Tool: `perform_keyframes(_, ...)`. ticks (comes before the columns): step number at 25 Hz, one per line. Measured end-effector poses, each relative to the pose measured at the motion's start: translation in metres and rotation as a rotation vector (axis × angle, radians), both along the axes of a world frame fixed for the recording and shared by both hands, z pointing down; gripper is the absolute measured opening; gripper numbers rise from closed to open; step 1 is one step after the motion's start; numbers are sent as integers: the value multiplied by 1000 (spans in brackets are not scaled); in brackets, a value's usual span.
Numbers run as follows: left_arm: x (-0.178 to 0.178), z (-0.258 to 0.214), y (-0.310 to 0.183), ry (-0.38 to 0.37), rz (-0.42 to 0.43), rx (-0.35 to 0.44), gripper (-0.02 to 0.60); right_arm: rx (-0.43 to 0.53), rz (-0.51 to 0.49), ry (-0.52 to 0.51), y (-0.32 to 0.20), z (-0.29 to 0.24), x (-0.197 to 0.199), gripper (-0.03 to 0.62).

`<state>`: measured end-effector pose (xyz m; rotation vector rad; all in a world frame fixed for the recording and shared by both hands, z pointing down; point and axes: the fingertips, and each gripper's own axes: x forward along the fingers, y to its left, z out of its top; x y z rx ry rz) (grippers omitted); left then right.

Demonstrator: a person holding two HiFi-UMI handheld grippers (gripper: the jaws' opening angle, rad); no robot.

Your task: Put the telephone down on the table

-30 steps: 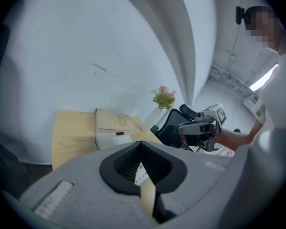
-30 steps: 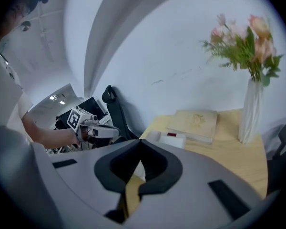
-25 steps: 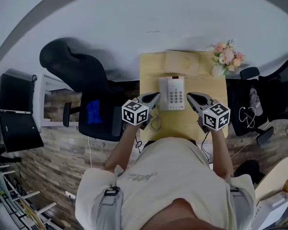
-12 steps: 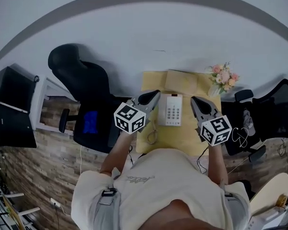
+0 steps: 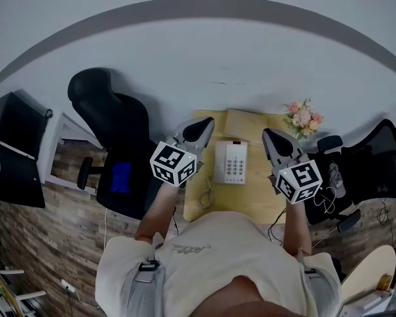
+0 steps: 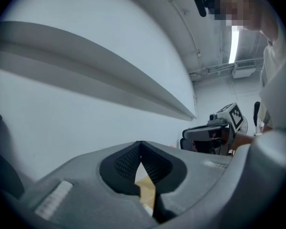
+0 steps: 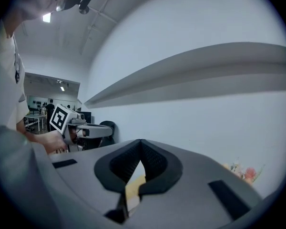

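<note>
A white telephone (image 5: 231, 162), its handset resting on the left of its base, lies on the small yellow table (image 5: 254, 200) in the head view. A coiled cord (image 5: 204, 193) trails off its near left corner. My left gripper (image 5: 204, 125) hovers high to the left of the phone, shut and empty. To the phone's right my right gripper (image 5: 269, 137) is held just as high, also shut with nothing in it. The left gripper view has its jaws (image 6: 141, 147) pressed together against the pale wall, and the right gripper's jaws (image 7: 140, 144) look the same.
A brown pad (image 5: 247, 125) and a vase of flowers (image 5: 302, 117) sit at the table's far edge. One black office chair (image 5: 112, 117) stands to the left, another (image 5: 369, 157) to the right. A dark monitor (image 5: 13, 150) is at far left. The wall is close ahead.
Both grippers have risen well above the table and rolled, staying shut. The table and phone now look smaller and farther below.
</note>
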<state>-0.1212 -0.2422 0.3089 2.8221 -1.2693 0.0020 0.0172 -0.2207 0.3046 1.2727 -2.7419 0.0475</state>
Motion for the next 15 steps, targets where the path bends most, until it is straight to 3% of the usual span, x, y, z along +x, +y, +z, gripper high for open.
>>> perform_keyframes(8,-15,-23,-6,27,-78,54,17,64,-4,-23,0,-32,-4,2)
perform_keyframes(15,-13,-34,-3,-18,-107,101,17,81,0,-53,4,-37,-5,2)
